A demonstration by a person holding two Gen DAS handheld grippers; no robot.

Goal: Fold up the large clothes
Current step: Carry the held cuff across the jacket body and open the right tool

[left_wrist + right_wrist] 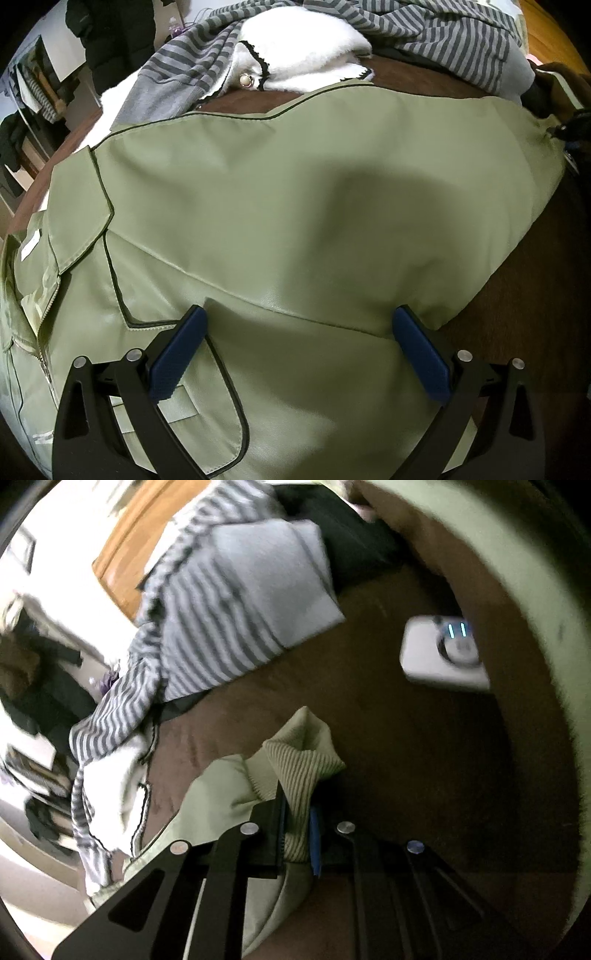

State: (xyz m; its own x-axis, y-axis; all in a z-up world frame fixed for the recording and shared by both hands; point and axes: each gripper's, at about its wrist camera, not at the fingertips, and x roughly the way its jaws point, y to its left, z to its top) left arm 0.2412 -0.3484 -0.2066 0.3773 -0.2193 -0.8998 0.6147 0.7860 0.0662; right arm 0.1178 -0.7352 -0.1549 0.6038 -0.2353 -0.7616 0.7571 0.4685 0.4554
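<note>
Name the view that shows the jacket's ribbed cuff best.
The right wrist view: the ribbed cuff sits close up, pinched in the shut right gripper. The left wrist view shows the green jacket spread flat, with the cuff only tiny at the far right edge.

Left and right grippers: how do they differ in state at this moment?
The left gripper has its jaws spread wide over the green jacket, gripping nothing; the right gripper is shut on the jacket's ribbed cuff. The jacket lies flat under the left, while the cuff bunches up out of the right. Both have black frames and blue pads.
</note>
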